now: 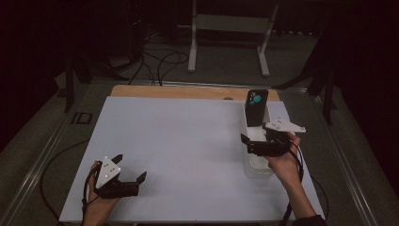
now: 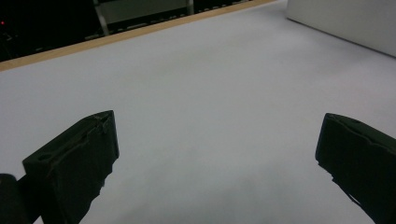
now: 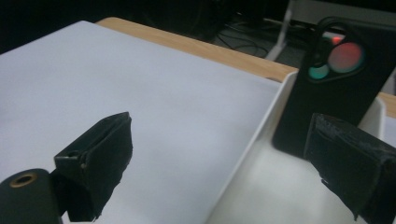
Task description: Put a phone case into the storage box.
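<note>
Currently right gripper (image 1: 258, 140), jaws wide and empty, hovers over the clear rectangular plastic bin (image 1: 258, 165) where the black phone-like slab (image 1: 257, 107) stands upright at the far end; left gripper (image 1: 129, 167) idles wide on white counter (image 1: 188, 141); next likely advance, close on slab.

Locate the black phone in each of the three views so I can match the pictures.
High view: the black phone stands upright at the far end of the white bin, right of centre, beyond the right gripper.
Left gripper view: not in it.
Right gripper view: upper right, leaning inside the bin, past the open jaws.
Shared landmark: the table's wooden far edge.
</note>
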